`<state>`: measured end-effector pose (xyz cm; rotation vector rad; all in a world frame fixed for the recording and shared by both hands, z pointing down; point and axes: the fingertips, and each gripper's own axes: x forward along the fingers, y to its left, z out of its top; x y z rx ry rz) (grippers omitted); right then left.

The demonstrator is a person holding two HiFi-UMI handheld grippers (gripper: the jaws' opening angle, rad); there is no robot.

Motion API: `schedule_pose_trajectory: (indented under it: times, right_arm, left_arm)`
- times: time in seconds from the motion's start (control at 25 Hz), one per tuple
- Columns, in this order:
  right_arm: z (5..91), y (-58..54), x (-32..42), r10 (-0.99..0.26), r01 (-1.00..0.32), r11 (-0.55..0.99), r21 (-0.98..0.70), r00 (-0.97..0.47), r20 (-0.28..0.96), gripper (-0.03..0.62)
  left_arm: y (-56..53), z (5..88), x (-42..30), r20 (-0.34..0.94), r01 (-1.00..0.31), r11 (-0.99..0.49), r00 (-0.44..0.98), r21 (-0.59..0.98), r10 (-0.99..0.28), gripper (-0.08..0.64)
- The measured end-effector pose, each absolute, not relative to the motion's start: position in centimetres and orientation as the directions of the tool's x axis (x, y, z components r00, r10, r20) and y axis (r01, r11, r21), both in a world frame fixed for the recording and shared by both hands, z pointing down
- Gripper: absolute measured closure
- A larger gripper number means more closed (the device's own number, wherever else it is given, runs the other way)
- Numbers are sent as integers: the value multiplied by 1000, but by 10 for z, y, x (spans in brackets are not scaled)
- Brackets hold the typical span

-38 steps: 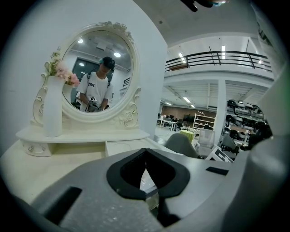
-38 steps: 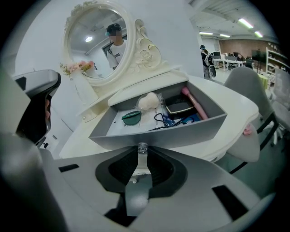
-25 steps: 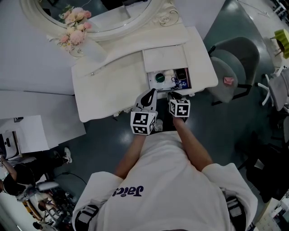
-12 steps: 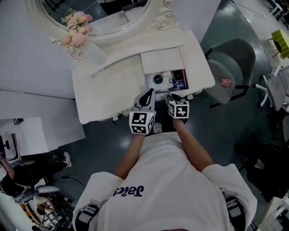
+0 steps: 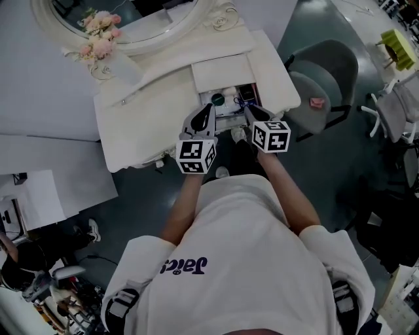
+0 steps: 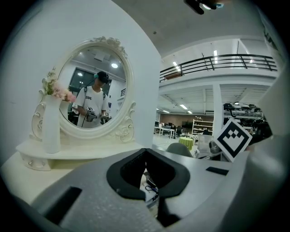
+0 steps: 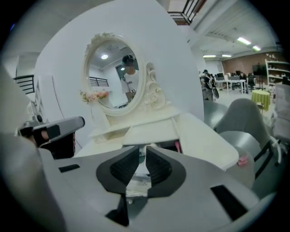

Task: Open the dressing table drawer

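Observation:
The white dressing table (image 5: 150, 124) stands ahead of me with its right-hand drawer (image 5: 224, 112) pulled out, small items showing inside. My left gripper (image 5: 209, 107) hovers over the drawer's left front corner; in the left gripper view its fingertips (image 6: 145, 149) meet with nothing between them. My right gripper (image 5: 248, 110) hangs above the drawer's right front corner. In the right gripper view its jaws (image 7: 142, 148) are closing, a narrow gap is left, and nothing is gripped; the drawer shows through the gap.
An oval mirror (image 5: 131, 19) and a vase of pink flowers (image 5: 98, 39) stand at the back of the table. A grey chair (image 5: 321, 85) with a small pink object (image 5: 316, 103) on its seat sits right of the table. A white panel (image 5: 46, 157) lies at the left.
Both grippers have lifted away from the drawer's front edge, the right one more. The right jaws have narrowed. The drawer stays pulled out.

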<state>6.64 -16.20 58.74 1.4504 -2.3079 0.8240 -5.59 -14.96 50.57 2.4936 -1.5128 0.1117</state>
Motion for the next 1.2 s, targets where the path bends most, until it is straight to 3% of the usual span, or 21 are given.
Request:
schedule_pose_trajectory:
  times: [0.52,1.2]
  right_arm:
    - [498,-166,51,-703,-804,585,-112,-570,425,557]
    - [445,-186,29,-764,-806,589,-64,-580,283,572]
  left_arm:
    - [-161,464,-66,93,-885,-450,462,122,-882,546]
    - [-171,436,-72,18,-890,-435,441,138,-897,546]
